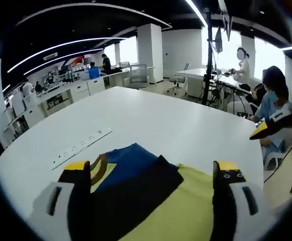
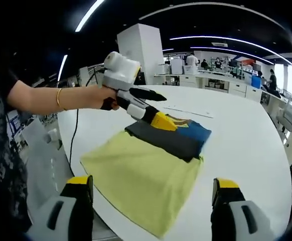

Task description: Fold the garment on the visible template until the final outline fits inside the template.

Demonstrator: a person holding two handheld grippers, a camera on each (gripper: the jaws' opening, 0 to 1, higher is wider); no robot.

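Garment point(image 2: 147, 173), yellow with a dark folded part and a blue patch at its far end, lies on the white worktop point(image 2: 246, 130). Left tool point(image 2: 158, 119) hovers over it, jaws apart; right tool point(image 2: 153, 193) likewise apart, holding nothing.

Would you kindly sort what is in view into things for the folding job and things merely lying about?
Job: garment; yellow template; left gripper; right gripper.
Lying about: white strip on the table; chairs; people at desks.

You held the left gripper point(image 2: 158, 120) out in your hand point(image 2: 107, 97), and both grippers' jaws stood spread apart.
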